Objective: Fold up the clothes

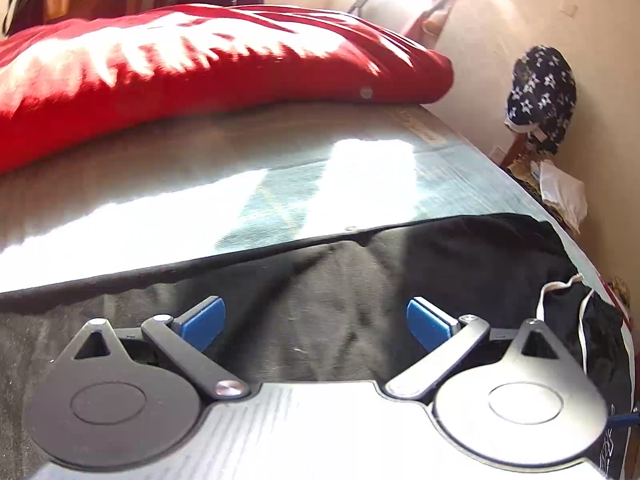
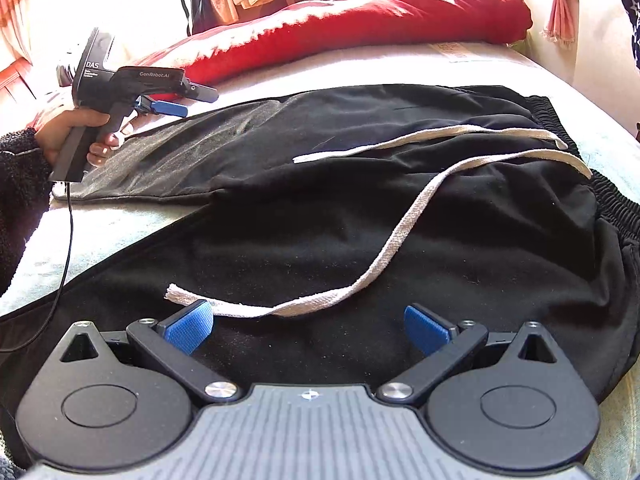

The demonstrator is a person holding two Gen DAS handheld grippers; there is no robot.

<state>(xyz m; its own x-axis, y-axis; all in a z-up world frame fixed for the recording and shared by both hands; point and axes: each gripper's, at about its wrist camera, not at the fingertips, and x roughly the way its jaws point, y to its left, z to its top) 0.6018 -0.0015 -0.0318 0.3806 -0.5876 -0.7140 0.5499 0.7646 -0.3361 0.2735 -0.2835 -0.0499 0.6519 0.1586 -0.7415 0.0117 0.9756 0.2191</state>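
Black drawstring shorts (image 2: 360,208) flat on bed (image 1: 200,184); L gripper (image 1: 316,322) & R gripper (image 2: 308,328) both spread wide, holding nothing.

Black tool (image 2: 172,109) body, blue pads (image 2: 188,330), silver screws, "GenRobot.AI" marking, black cable (image 2: 66,240), dark fuzzy sleeve (image 2: 18,184).

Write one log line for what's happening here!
task: fold clothes | left gripper: open | right gripper: open | black pants: flat, unfolded
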